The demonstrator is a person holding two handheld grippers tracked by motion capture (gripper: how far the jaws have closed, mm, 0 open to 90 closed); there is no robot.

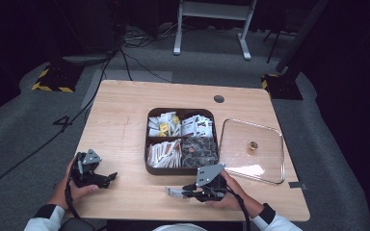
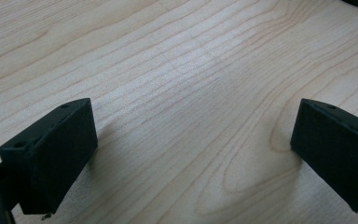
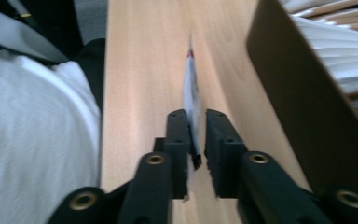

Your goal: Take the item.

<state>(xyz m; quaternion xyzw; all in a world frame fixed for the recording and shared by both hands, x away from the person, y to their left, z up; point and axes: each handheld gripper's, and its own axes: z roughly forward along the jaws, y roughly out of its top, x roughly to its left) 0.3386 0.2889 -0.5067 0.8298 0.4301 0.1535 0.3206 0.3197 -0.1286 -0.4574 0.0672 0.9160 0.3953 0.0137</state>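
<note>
Packet [image 3: 192, 88], thin and white with some red print at its far end, stands edgewise between the jaws of the right gripper [image 3: 196, 133], which are slightly released, a small gap showing. It hangs just above the light wooden table [image 1: 120, 125], beside the brown compartment box [image 1: 181, 140]. Left gripper [image 2: 191, 140] rests wide open, holding nothing. Grey carpet surrounds the table.

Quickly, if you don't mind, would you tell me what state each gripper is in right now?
Left gripper: open, nothing between its jaws, over bare table.
Right gripper: jaws slightly apart, a thin sachet between them; whether they press it cannot be told.
</note>
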